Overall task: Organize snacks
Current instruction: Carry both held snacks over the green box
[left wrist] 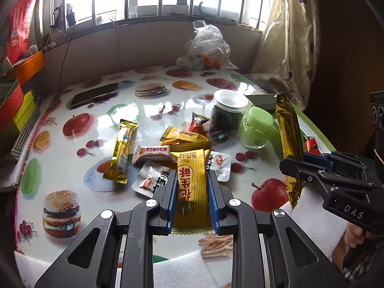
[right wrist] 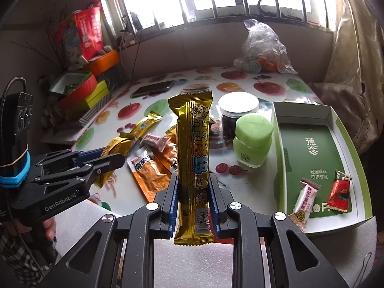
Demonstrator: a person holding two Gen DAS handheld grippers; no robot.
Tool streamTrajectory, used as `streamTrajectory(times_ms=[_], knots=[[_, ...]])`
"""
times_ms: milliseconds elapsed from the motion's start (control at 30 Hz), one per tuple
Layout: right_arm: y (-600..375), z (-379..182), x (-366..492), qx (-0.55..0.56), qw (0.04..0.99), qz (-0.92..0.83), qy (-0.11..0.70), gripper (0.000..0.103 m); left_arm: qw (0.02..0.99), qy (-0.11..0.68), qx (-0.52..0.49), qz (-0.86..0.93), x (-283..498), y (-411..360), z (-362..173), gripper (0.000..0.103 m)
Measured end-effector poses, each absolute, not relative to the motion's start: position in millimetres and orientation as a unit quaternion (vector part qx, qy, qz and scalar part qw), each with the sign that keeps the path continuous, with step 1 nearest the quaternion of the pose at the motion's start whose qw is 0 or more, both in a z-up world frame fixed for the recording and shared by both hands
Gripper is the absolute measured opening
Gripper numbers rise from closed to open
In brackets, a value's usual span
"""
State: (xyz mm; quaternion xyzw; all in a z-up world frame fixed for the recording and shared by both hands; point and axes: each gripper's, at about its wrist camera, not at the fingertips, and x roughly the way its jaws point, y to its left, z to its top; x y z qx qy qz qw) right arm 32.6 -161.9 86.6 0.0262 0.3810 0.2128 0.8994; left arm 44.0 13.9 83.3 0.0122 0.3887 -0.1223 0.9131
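Gripping light, crinkly, slippery wrappers mid-length: left gripper (left wrist: pixel 192 201) clamps peanut-crisp pack (left wrist: pixel 192 187); right gripper (right wrist: pixel 194 204) clamps gold bar (right wrist: pixel 194 153).

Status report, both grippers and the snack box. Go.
Left gripper shut on gold peanut-crisp packet. Right gripper shut on long gold bar, held upright. Green box holds two wrapped candies. Green jar stands beside the box.
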Motion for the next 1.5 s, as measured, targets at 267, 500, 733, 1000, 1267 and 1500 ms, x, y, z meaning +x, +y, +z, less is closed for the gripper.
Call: streamTrajectory(times_ms=[267,500,733,1000,1267,1500], knots=[[-201.6,95.9,34.6,0.042,0.911,0.174,0.371,0.022,0.912,0.379,0.015,-0.154,50.7,-24.2,94.0,0.024],[-236.9,98.8,36.3,0.051,0.918,0.14,0.369,0.022,0.906,0.375,0.019,-0.194,56.9,-67.9,101.2,0.024],[-266.3,95.3,40.8,0.061,0.918,0.112,0.375,0.022,0.899,0.375,0.02,-0.224,64.3,-101.2,103.1,0.024],[-294.9,88.2,56.7,0.066,0.916,0.08,0.387,0.022,0.885,0.39,0.007,-0.254,75.4,-134.9,96.5,0.024],[-310.1,76.1,77.4,0.069,0.907,0.07,0.409,0.022,0.874,0.409,0.008,-0.26,88.9,-154.7,86.0,0.024],[-318.9,67.8,96.4,0.07,0.904,0.069,0.416,0.022,0.864,0.422,0.021,-0.273,95.3,-174.2,74.3,0.024]])
